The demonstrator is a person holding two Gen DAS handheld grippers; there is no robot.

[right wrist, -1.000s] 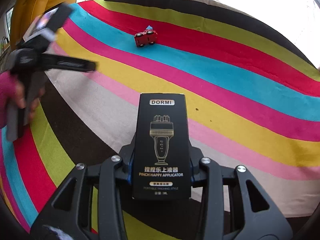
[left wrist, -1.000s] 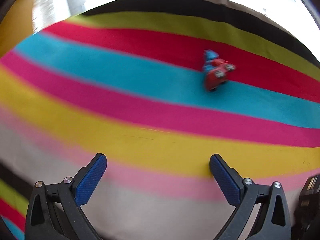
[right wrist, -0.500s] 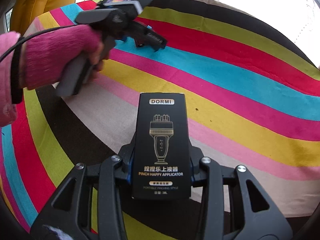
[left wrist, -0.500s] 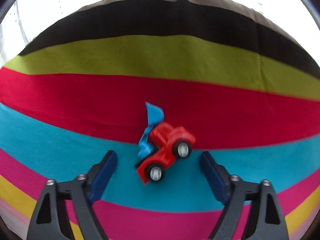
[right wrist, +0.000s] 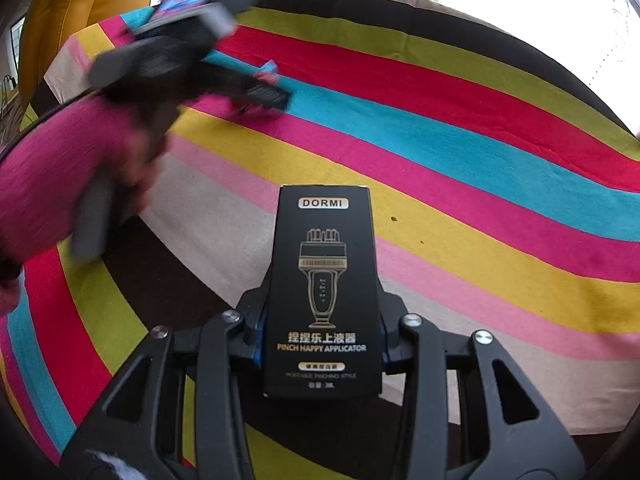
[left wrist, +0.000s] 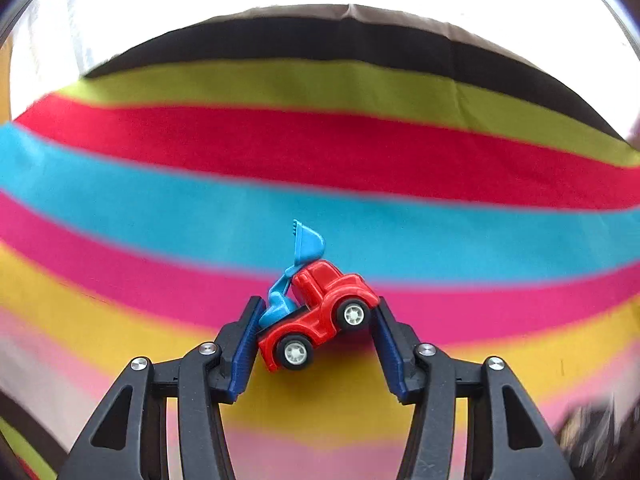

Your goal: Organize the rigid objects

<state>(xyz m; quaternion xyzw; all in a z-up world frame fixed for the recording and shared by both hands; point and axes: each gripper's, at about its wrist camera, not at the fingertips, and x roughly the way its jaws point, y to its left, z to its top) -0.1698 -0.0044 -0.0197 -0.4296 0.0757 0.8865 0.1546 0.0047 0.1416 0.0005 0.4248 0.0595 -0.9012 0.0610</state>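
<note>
Two grippers, two rigid objects over a striped cloth (left wrist: 320, 148)

At lower centre, the closing left gripper (left wrist: 316, 320) pinches a glossy red toy truck (left wrist: 320, 316); the right gripper (right wrist: 322, 344) clamps a matte black box (right wrist: 324, 280).

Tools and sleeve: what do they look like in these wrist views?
Both tools, left tool and right tool, have black triangulated finger frames with silver screw heads and ribbed blue pads. The person wears a magenta knit sleeve, with a thin black cable running along it.
</note>
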